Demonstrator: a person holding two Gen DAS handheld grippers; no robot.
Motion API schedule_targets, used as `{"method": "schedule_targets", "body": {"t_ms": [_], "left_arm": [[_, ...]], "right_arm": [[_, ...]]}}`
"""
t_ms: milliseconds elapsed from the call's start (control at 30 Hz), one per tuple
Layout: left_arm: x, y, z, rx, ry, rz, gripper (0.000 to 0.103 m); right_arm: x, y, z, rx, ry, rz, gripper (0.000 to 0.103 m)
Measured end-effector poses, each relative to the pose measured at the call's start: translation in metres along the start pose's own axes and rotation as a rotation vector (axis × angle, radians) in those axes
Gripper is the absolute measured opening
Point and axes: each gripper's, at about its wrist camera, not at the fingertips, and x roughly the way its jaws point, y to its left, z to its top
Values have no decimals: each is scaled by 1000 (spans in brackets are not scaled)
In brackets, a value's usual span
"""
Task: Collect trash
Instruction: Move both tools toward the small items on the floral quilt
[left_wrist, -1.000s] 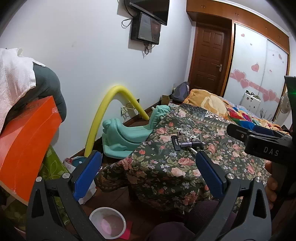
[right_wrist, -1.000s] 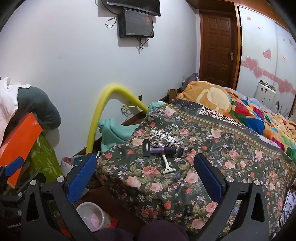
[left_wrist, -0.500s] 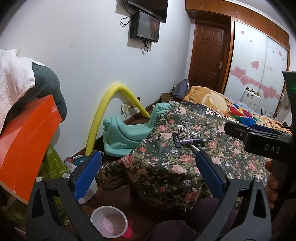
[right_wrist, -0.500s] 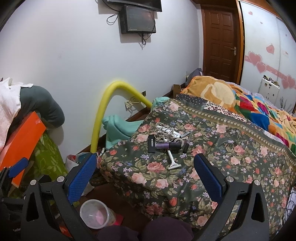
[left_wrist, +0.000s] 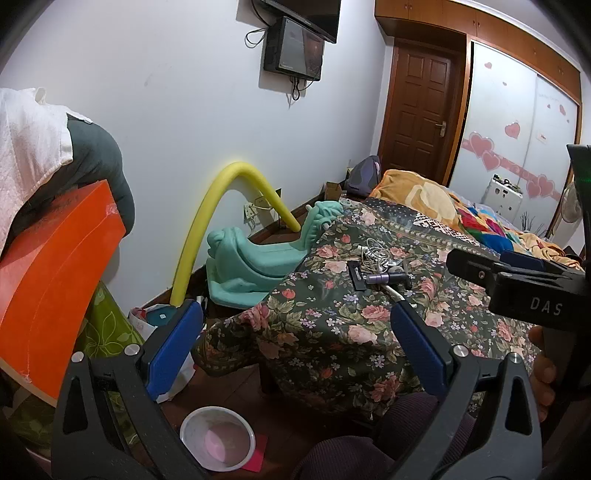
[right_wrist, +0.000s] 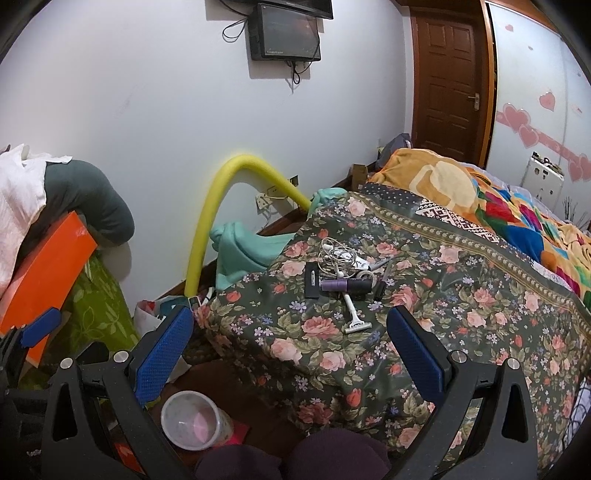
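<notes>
A small pile of items lies on the floral bedspread (right_wrist: 461, 332): a white disposable razor (right_wrist: 354, 314), a purple cylinder (right_wrist: 345, 285), tangled white earphones (right_wrist: 338, 254) and a flat black piece (right_wrist: 312, 280). The same pile (left_wrist: 380, 271) shows in the left wrist view. A clear plastic tub (right_wrist: 192, 421) with a pink bottom stands on the floor below; it is the tub (left_wrist: 218, 437) in the left wrist view. My right gripper (right_wrist: 291, 349) is open and empty, short of the pile. My left gripper (left_wrist: 295, 345) is open and empty, over the bed's corner.
An orange box (left_wrist: 51, 288) under piled clothes stands at the left. A yellow foam tube (right_wrist: 221, 206) arches against the wall above a teal plastic toy (left_wrist: 258, 258). A bag (left_wrist: 155, 321) sits by the wall. A person's hand (left_wrist: 543, 369) holds the right gripper's body (left_wrist: 532, 295).
Both grippers have drawn back and dipped a little, so the tub on the floor shows more fully. Both stay open. Nothing on the bed has moved.
</notes>
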Motion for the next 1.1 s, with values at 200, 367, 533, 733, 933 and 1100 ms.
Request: {"method": "schedule_targets", "body": {"t_ms": [200,367,533,733,933,1100], "left_arm": [[1,4,-1,-7,-1,1,103],[1,3,-2,-4,2,-2,103],[1,1,-1,2,0,-6,103],[1,-1,1,6,1,-10,103],[1,-1,2,6,3,-10,103],[2,-2,4,9,7,-5,103]], "right_arm": [[0,0,0,-1,0,1,103],[-1,0,2,-2,0,-2,103],[-1,1,2,-2,0,-3,103],[-2,1,4,0,-2,-2,103],[-3,-1,5,4,-4,-2,103],[-3,-4,5,10,-3,1,103]]}}
